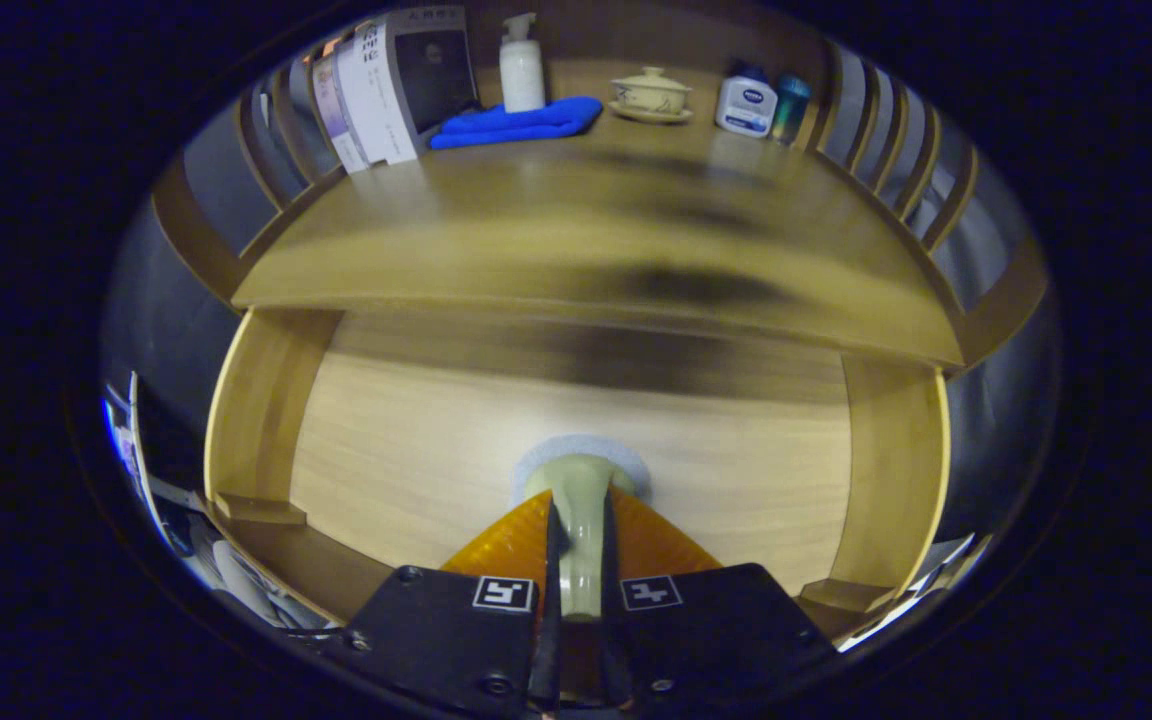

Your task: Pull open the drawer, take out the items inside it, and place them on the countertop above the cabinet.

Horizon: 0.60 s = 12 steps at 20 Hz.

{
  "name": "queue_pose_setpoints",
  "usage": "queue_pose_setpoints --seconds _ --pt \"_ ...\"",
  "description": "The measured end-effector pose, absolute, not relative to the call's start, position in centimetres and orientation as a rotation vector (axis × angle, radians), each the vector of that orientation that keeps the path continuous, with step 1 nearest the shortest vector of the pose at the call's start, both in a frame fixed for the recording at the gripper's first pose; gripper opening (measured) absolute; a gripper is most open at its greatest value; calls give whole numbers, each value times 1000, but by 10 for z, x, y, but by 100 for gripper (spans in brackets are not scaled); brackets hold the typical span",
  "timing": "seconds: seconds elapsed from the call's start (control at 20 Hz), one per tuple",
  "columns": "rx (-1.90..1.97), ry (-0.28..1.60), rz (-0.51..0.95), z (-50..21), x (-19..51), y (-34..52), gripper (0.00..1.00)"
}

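The wooden drawer (406,450) stands pulled open below the countertop (536,230). My gripper (578,525) is over the drawer's middle, shut on the pale green handle (581,485) of a small tool. The tool's round white end (561,450) points away from the fingers, over the drawer floor. Whether that end touches the floor I cannot tell. The fingers press the handle from both sides.
At the back of the countertop stand books (386,90), a white pump bottle (521,70), a folded blue cloth (526,122), a lidded tea bowl (651,95), a white-and-blue bottle (746,100) and a teal cup (791,105). Slatted rails (896,150) flank the countertop. Drawer walls (261,410) rise at both sides.
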<state>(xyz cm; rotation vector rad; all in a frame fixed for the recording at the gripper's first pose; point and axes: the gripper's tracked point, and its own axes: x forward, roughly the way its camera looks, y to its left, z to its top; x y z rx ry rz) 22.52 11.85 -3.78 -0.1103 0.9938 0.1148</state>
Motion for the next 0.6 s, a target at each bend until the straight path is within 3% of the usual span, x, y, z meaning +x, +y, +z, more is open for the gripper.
queue_pose_setpoints --seconds 0.6 --pt "-67 805 103 80 256 108 19"
